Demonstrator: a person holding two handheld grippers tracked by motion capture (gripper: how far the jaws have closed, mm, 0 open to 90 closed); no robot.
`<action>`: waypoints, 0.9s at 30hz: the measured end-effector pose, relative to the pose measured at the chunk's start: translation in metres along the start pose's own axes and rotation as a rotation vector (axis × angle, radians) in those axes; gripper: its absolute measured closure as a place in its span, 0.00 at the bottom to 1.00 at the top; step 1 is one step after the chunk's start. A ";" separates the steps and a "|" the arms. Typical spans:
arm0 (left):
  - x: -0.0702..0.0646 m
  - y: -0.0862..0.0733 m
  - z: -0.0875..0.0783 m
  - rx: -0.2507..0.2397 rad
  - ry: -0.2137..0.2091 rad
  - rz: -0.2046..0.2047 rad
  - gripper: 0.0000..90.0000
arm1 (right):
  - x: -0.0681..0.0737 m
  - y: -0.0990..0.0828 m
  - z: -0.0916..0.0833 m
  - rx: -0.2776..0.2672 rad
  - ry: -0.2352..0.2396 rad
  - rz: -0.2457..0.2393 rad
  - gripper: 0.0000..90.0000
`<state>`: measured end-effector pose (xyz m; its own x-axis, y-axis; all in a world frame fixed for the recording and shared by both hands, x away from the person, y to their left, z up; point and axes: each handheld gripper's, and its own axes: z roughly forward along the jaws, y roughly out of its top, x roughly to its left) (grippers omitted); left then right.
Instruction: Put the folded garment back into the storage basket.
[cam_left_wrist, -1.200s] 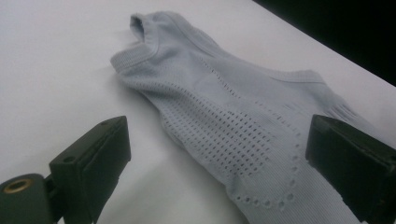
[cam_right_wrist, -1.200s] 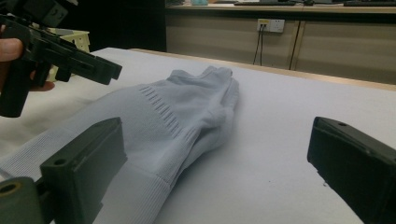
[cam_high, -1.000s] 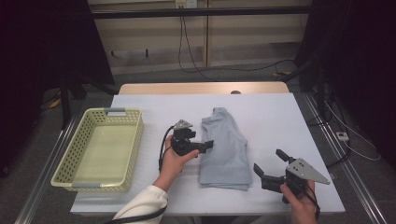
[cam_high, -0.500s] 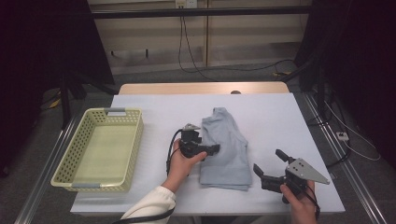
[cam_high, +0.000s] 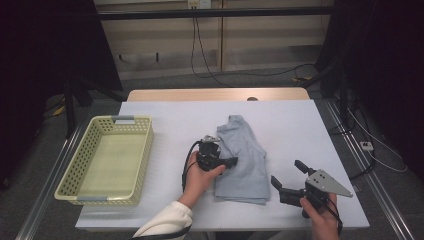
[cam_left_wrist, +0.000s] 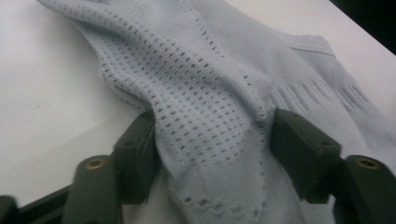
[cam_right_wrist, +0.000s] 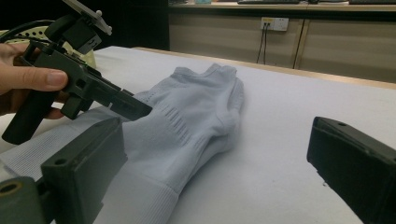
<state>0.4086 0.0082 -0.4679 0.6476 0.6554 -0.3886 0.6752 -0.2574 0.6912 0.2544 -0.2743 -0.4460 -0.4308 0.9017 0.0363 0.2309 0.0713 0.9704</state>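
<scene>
Left gripper (cam_high: 231, 162) moved onto garment (cam_high: 245, 155) — pale blue, knitted, perforated.

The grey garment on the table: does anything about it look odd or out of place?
Nothing looks damaged. The grey garment lies folded on the white table, but its left edge is bunched up into a ridge between the fingers of the left gripper, which have just been closing around it.

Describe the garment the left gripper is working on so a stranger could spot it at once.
On the white table, look just right of centre, well clear of the yellow basket at the left. There lies a pale blue knitted garment, folded flat, with ribbed edges and a panel of small holes. It is the table's one piece of cloth, and the left gripper has a raised fold of it between its jaws.
</scene>
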 end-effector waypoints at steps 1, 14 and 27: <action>-0.001 0.000 0.001 0.001 -0.008 -0.015 0.43 | 0.000 0.000 0.000 -0.001 0.001 0.000 0.05; -0.006 0.011 0.011 0.075 -0.077 -0.176 0.77 | -0.002 -0.001 0.000 -0.005 0.007 0.017 0.05; -0.004 0.033 -0.023 0.030 -0.127 -0.156 0.79 | -0.002 0.000 -0.001 -0.015 0.008 0.016 0.05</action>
<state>0.4197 0.0133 -0.4295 0.5720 0.5949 -0.5648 0.7801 -0.1819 0.5986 0.2540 -0.2765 -0.4460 -0.4343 0.8992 0.0534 0.2242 0.0505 0.9732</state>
